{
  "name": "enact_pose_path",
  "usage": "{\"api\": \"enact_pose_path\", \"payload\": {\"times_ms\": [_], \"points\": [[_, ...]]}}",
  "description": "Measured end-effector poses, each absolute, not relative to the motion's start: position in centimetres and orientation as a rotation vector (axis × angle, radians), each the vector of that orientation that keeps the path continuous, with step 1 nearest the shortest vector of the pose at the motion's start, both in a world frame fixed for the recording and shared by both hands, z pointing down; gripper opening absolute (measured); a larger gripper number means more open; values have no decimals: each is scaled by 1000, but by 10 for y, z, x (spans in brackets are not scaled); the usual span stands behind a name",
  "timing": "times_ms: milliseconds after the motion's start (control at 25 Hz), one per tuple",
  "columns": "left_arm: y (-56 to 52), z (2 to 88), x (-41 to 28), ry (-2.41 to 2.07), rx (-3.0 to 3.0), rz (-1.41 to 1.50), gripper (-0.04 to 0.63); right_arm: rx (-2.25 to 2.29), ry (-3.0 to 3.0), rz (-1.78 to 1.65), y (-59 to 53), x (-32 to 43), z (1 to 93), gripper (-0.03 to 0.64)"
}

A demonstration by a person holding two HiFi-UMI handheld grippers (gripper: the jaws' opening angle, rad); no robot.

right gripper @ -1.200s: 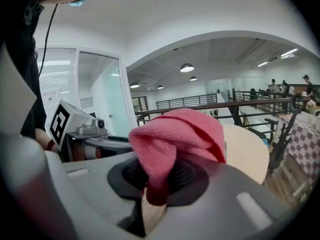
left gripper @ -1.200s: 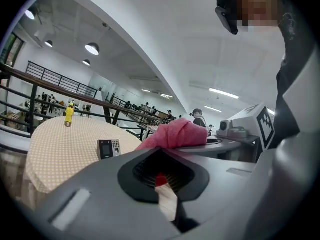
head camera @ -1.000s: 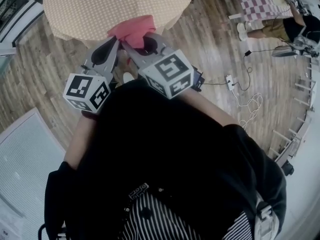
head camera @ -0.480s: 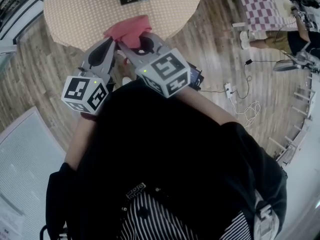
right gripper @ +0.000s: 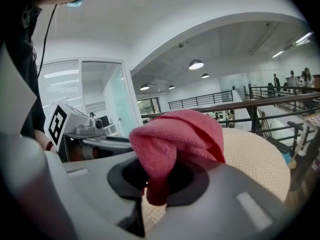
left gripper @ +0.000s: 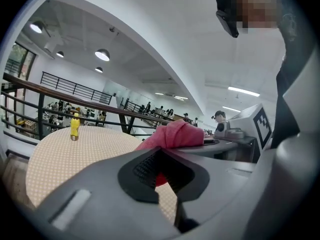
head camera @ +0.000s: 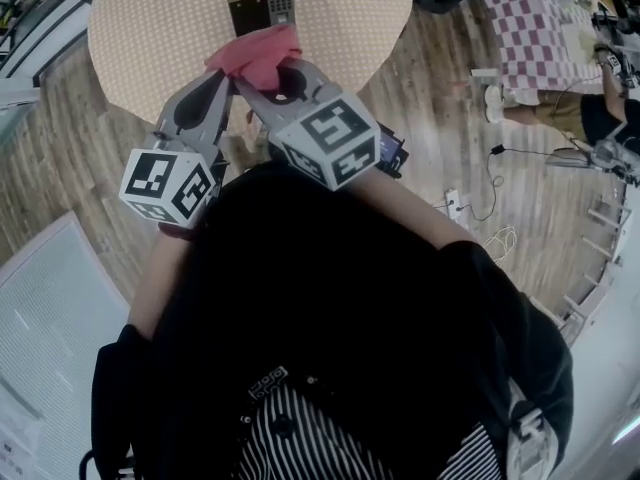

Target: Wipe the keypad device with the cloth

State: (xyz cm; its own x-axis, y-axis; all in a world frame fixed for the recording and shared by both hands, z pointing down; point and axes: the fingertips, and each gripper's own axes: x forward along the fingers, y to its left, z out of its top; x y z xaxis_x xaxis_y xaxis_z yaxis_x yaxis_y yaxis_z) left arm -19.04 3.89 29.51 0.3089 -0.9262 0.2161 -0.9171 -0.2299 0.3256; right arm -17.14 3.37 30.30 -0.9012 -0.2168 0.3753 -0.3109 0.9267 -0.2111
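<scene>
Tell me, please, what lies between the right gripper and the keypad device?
Only the pink cloth that the right gripper holds, seen in the head view.

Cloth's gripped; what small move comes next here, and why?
Probably ease the right gripper, shut on the pink cloth, forward and down onto the keypad device: the cloth hangs by its near edge, its keys uncovered.

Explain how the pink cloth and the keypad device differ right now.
The cloth is pink and bunched; the keypad device is dark and flat. The cloth is pinched in the right gripper; the keypad device lies on the table. Both appear close together from above.
</scene>
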Motion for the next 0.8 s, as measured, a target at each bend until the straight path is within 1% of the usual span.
{"api": "enact_pose_path", "payload": {"times_ms": [400,800], "points": [[-9,286,-194,-1758,2079,26,5,229,-2771,453,-18,-178,295,69],[-40,295,-190,-1759,2053,97,5,194,-2777,529,-49,-175,306,69]]}}
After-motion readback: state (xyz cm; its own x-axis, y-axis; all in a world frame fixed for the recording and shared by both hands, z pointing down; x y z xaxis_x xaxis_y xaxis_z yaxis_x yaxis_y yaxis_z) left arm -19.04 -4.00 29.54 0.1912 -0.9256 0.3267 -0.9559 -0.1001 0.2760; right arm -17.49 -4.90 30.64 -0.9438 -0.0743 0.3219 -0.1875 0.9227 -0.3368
